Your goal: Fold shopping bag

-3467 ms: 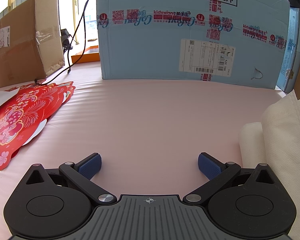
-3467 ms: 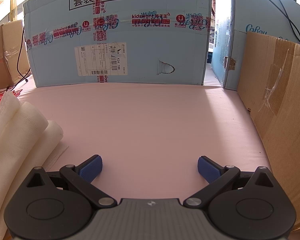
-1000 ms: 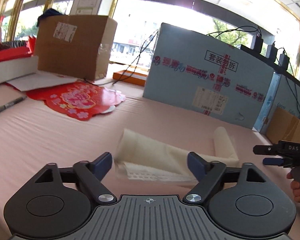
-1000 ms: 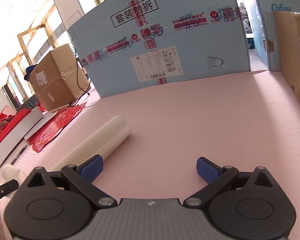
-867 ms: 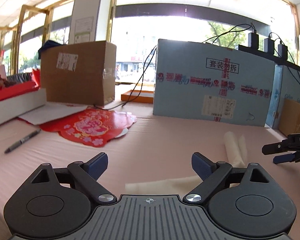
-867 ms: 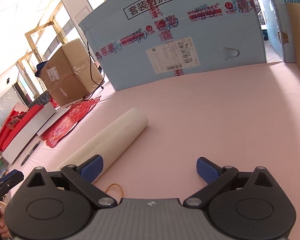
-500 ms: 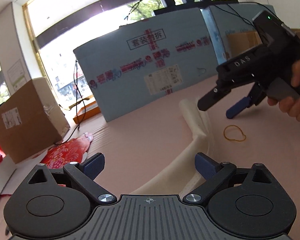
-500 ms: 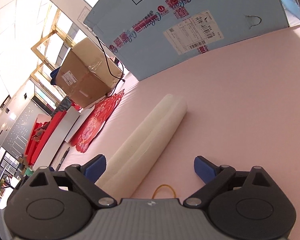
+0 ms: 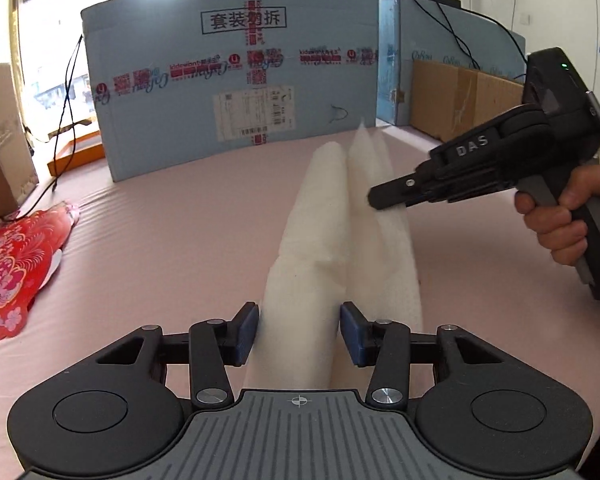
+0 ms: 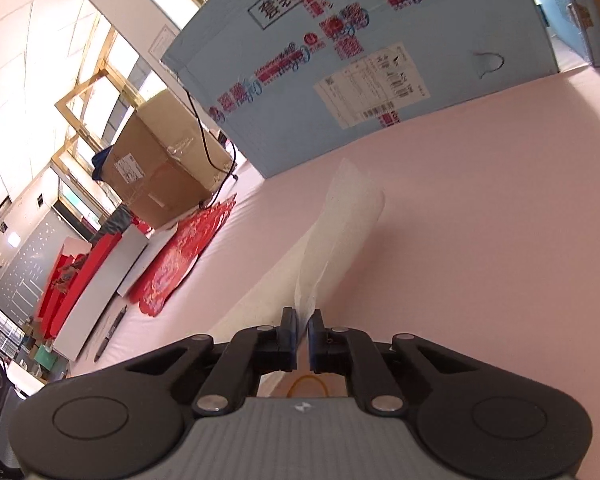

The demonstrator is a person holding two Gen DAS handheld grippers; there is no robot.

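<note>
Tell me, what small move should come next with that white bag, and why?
Probably lift the loose layer and draw it away from the roll. The right gripper has just closed and pinches an edge of the white shopping bag, while the left gripper, jaws just closing, straddles the rolled end on the pink tabletop, seemingly to steady it.

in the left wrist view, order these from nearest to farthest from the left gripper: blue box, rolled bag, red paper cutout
From the left gripper:
1. Rolled bag, between its fingers, running ahead.
2. Red paper cutout, flat on the pink surface, far left.
3. Blue box, upright at the back, centre.
</note>
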